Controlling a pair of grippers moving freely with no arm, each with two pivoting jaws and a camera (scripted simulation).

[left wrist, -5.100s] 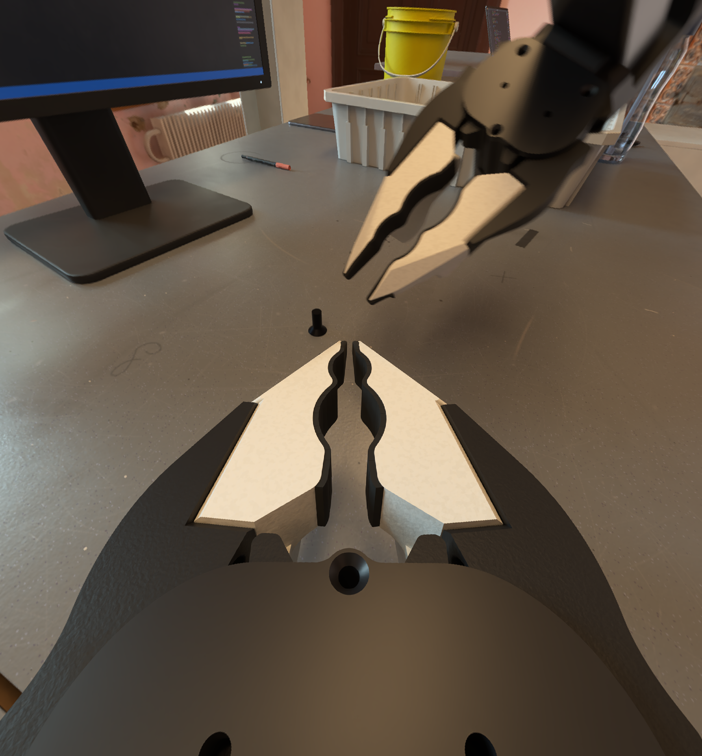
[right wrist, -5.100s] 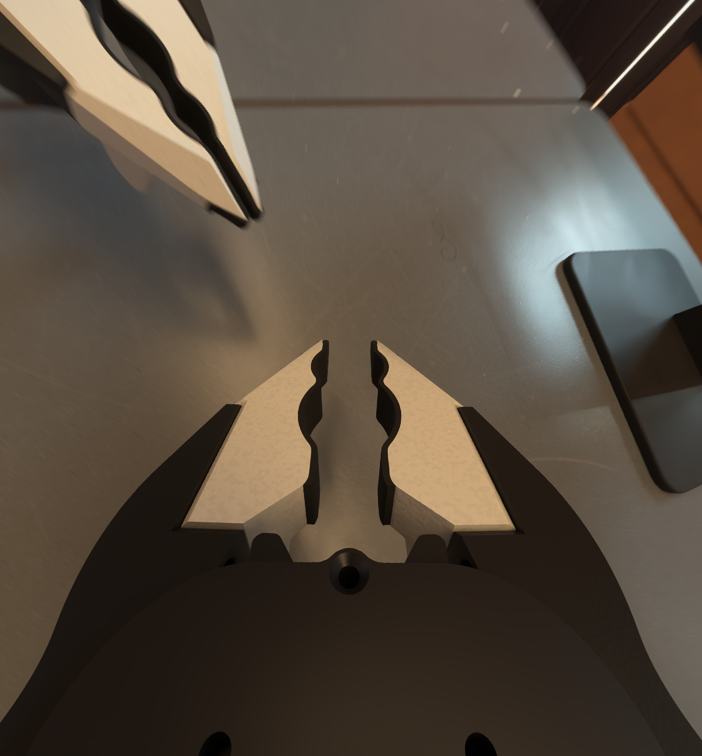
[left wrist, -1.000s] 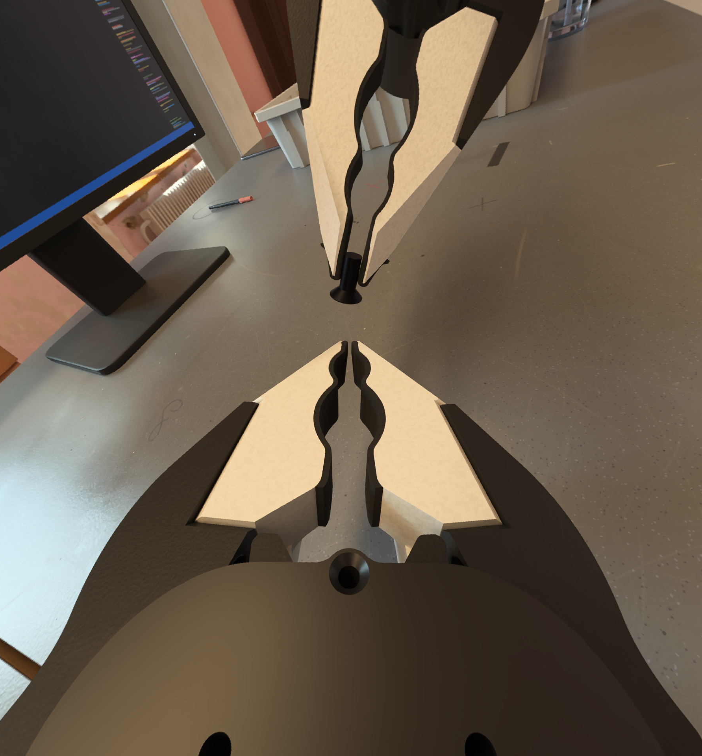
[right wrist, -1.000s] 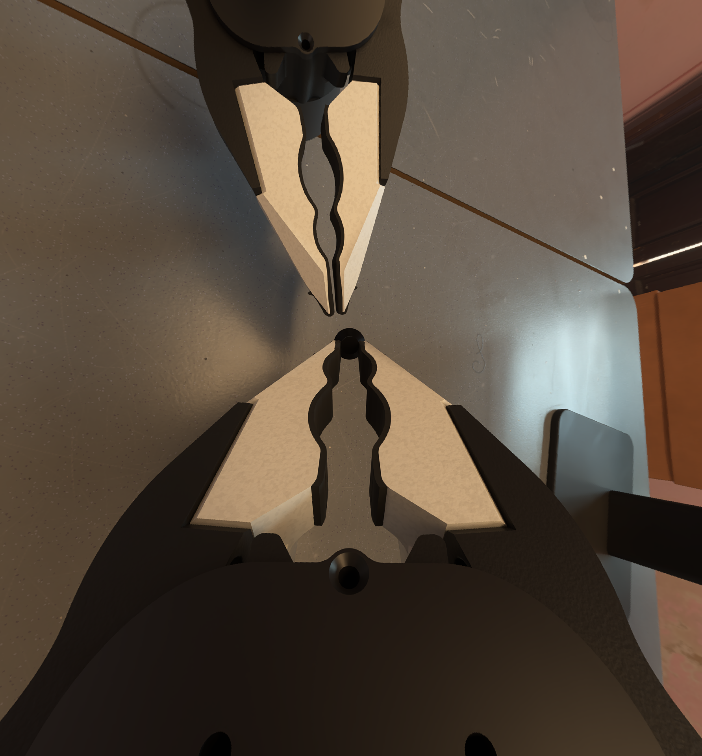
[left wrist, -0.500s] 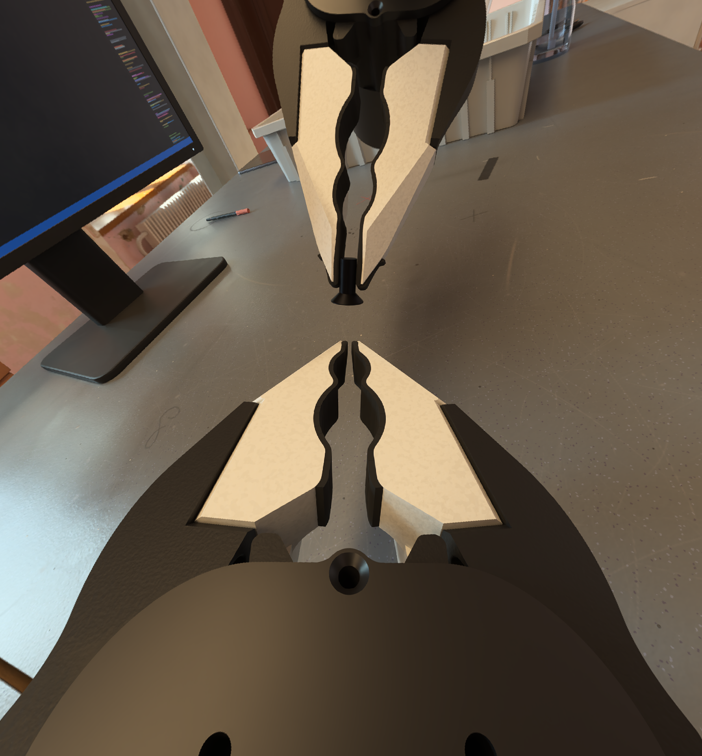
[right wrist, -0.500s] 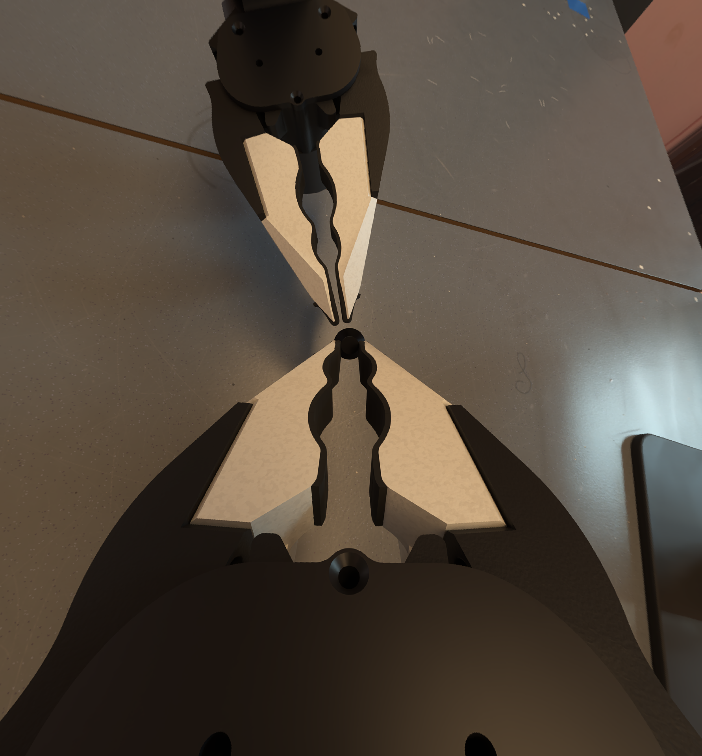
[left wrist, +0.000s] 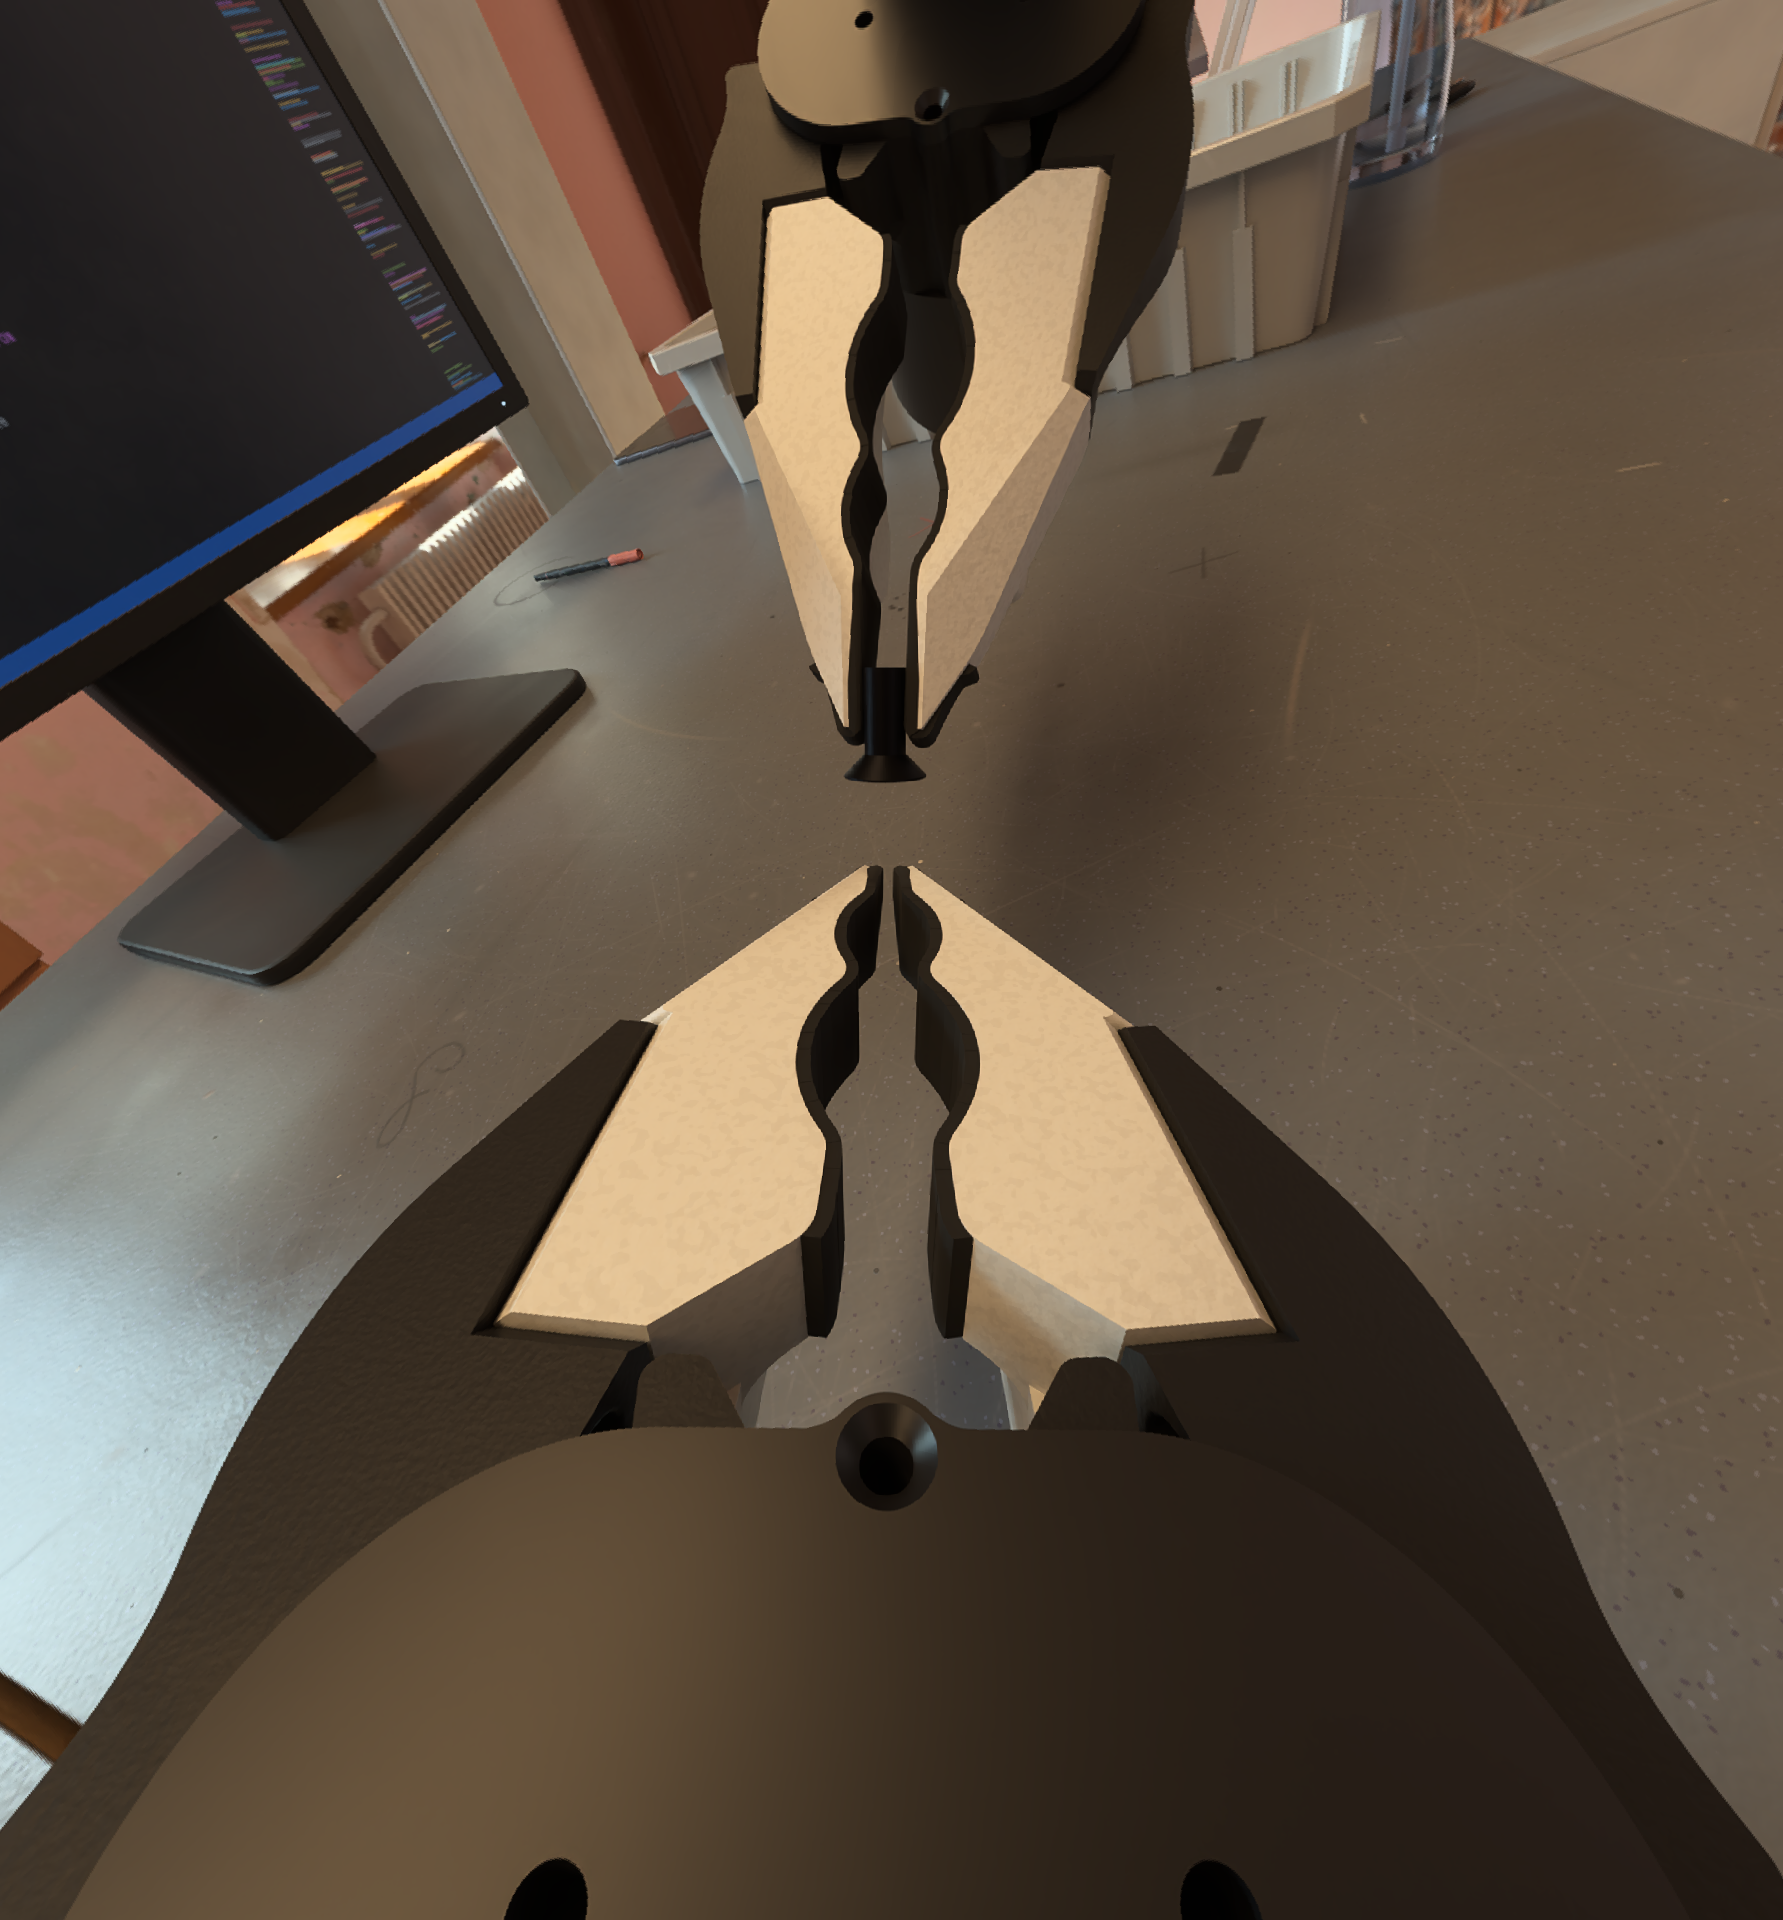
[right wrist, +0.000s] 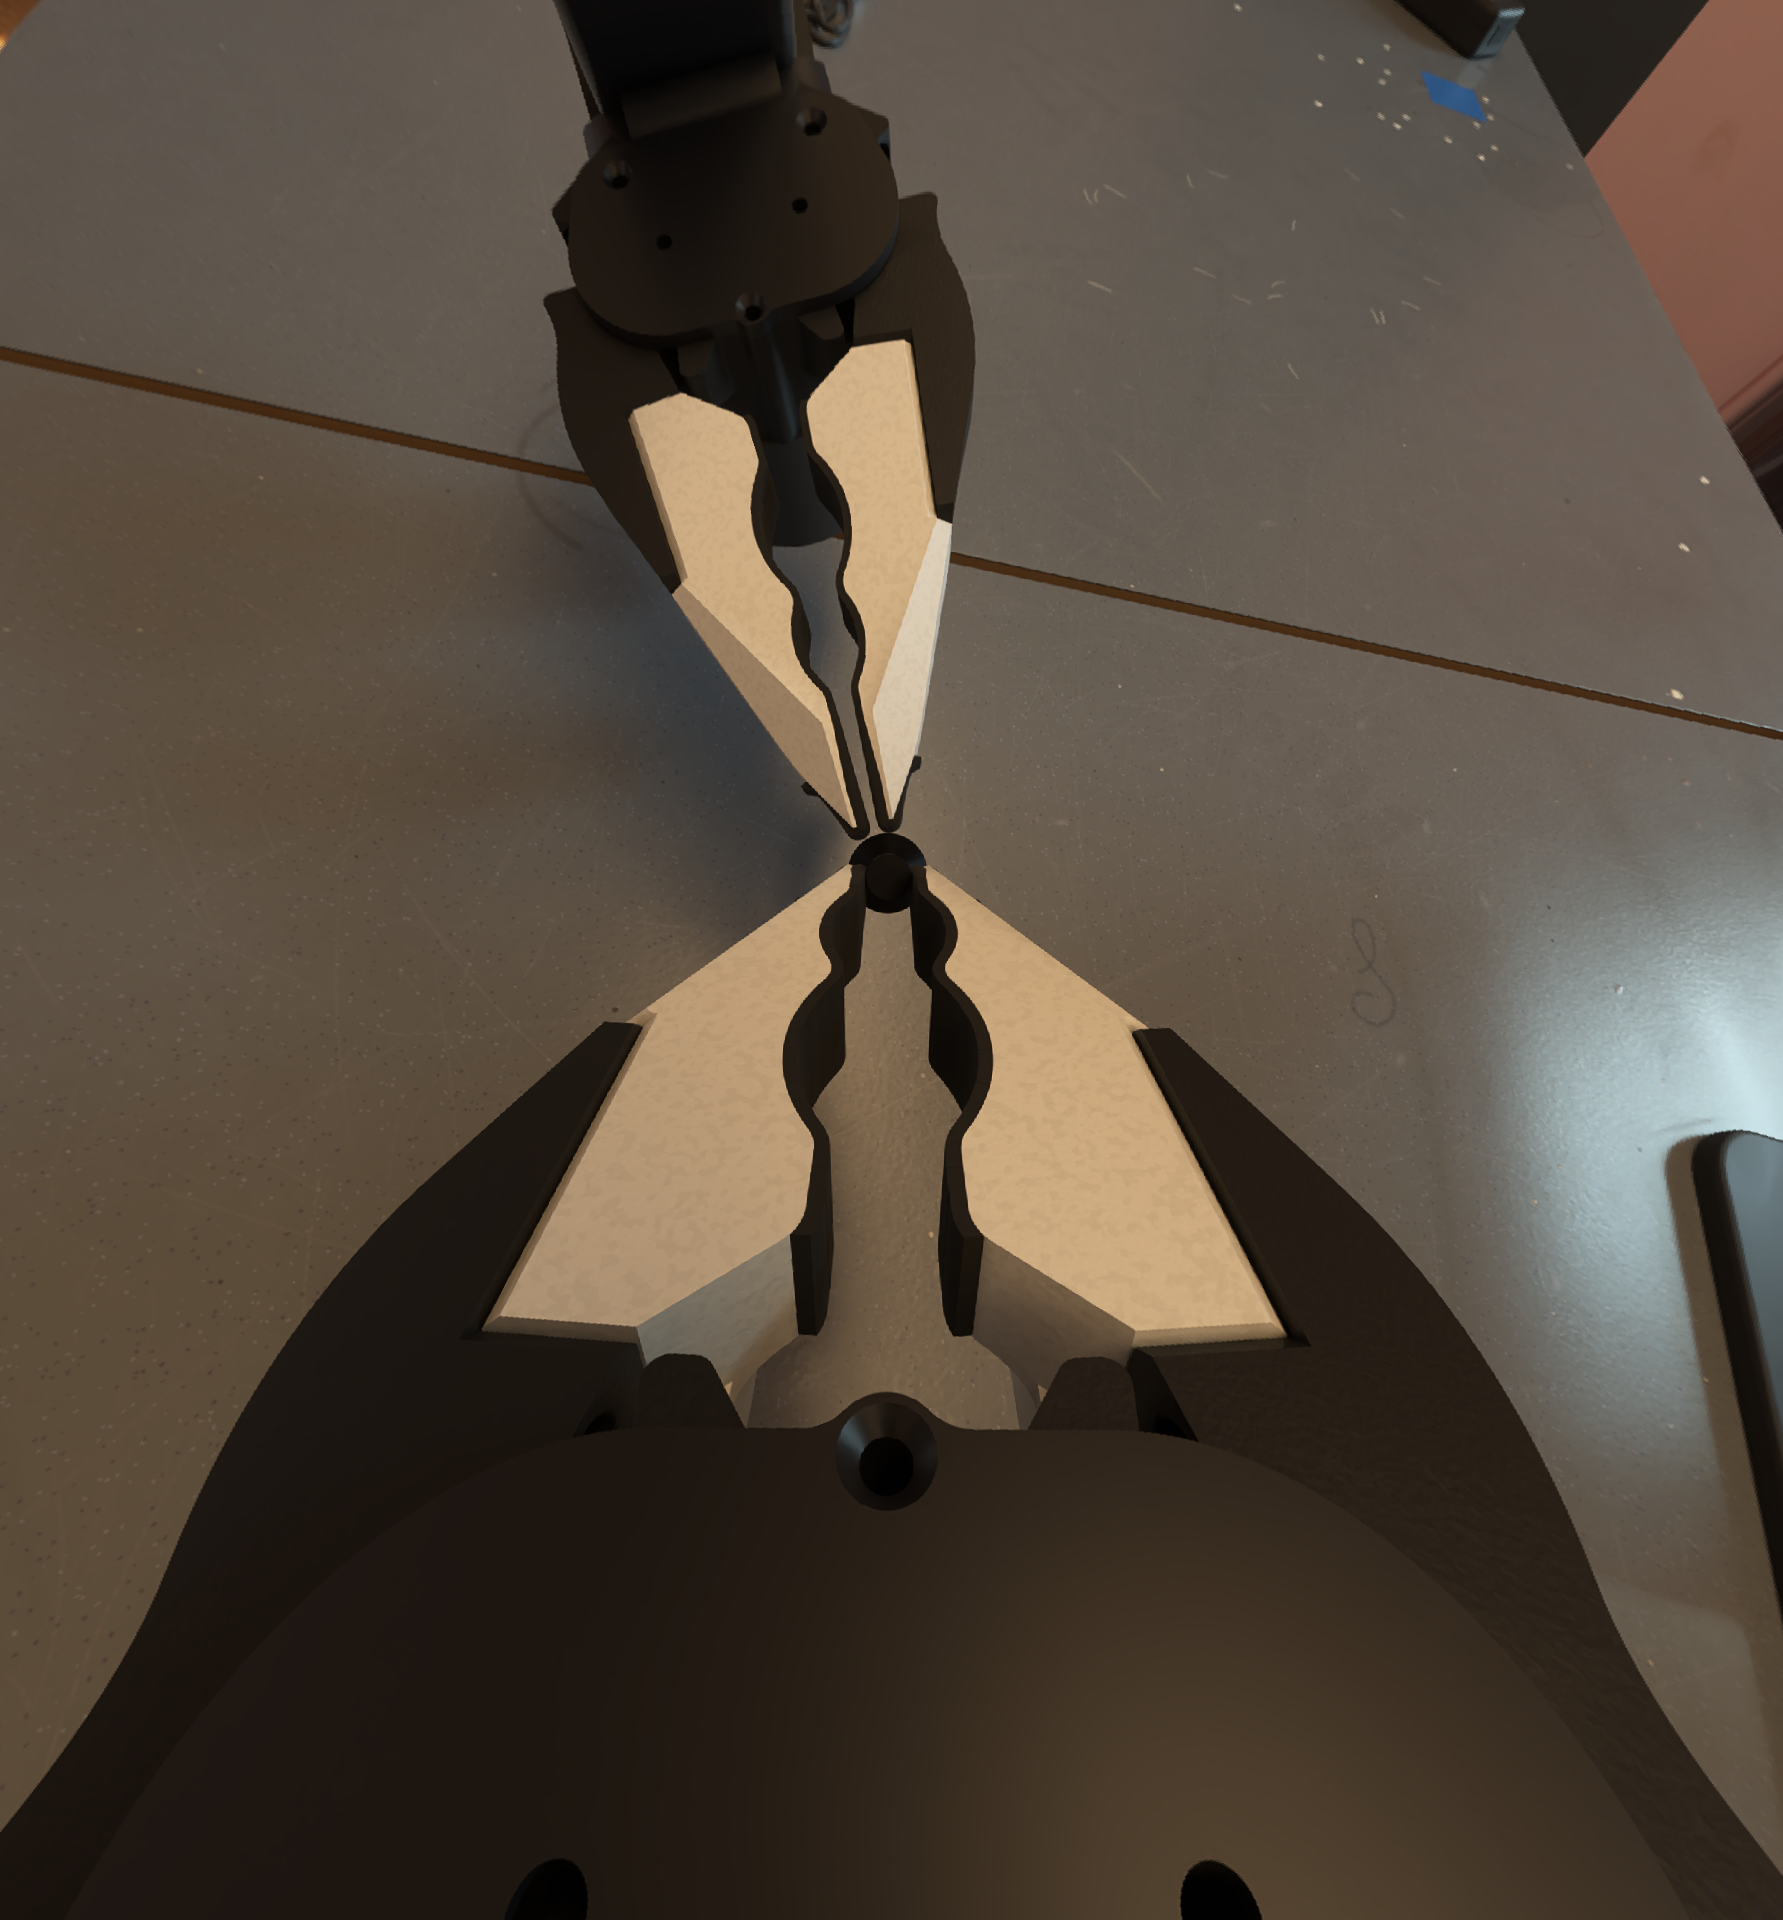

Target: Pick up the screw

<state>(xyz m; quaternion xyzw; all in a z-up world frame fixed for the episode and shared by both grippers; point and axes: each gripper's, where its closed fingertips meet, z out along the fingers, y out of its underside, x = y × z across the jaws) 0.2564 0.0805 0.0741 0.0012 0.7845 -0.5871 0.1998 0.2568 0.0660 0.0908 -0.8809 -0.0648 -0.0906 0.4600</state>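
Note:
The screw (left wrist: 885,727) is small and black with a flat flared head pointing down. My right gripper (left wrist: 887,712) comes down from above and is shut on its shank, holding it above the grey table (left wrist: 1386,935). In the right wrist view the screw (right wrist: 887,871) sits between my right gripper's (right wrist: 887,878) tips, head end facing the camera. My left gripper (left wrist: 887,871) is shut and empty, its tips just short of the screw. It also shows in the right wrist view (right wrist: 871,826), tip to tip with the right one.
A black monitor (left wrist: 139,312) on a flat stand (left wrist: 367,821) is at the left. A pen (left wrist: 588,566) lies behind it. A white bin (left wrist: 1271,239) stands at the back. A seam (right wrist: 1386,644) crosses the table.
Over five seconds my right gripper closed on the screw and raised it off the table. In the last second both grippers rose farther from the table, and the left stayed shut opposite it.

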